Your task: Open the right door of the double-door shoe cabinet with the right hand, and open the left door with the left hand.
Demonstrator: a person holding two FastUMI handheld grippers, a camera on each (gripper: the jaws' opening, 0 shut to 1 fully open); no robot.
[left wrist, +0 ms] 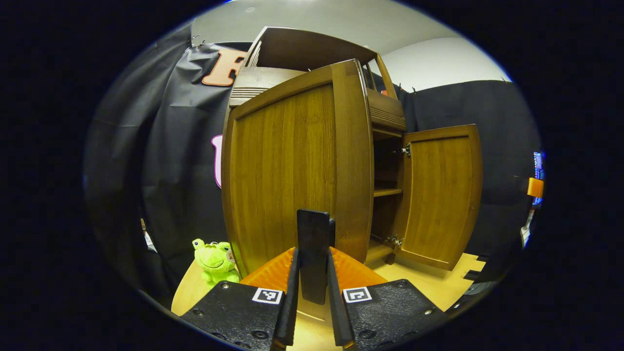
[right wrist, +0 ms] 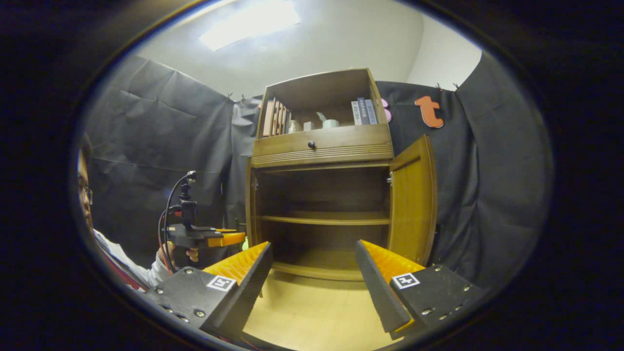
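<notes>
Left gripper [left wrist: 314, 273]: fingers clamped on the dark handle [left wrist: 314, 243] of the cabinet's left door [left wrist: 292, 170], which stands swung open. Right gripper [right wrist: 312, 278]: fingers spread wide, holding nothing, facing the cabinet [right wrist: 321, 195] front. Right door [right wrist: 412, 204] stands open beside bare shelves [right wrist: 324, 218]. A green plush frog [left wrist: 214, 261] sits on the floor left of the cabinet. Books [right wrist: 363, 112] stand in the top compartment.

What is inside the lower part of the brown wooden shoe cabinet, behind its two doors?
The brown wooden shoe cabinet has one bare wooden shelf and a bare bottom board; no shoes are visible. The dark back corners cannot be judged.
</notes>
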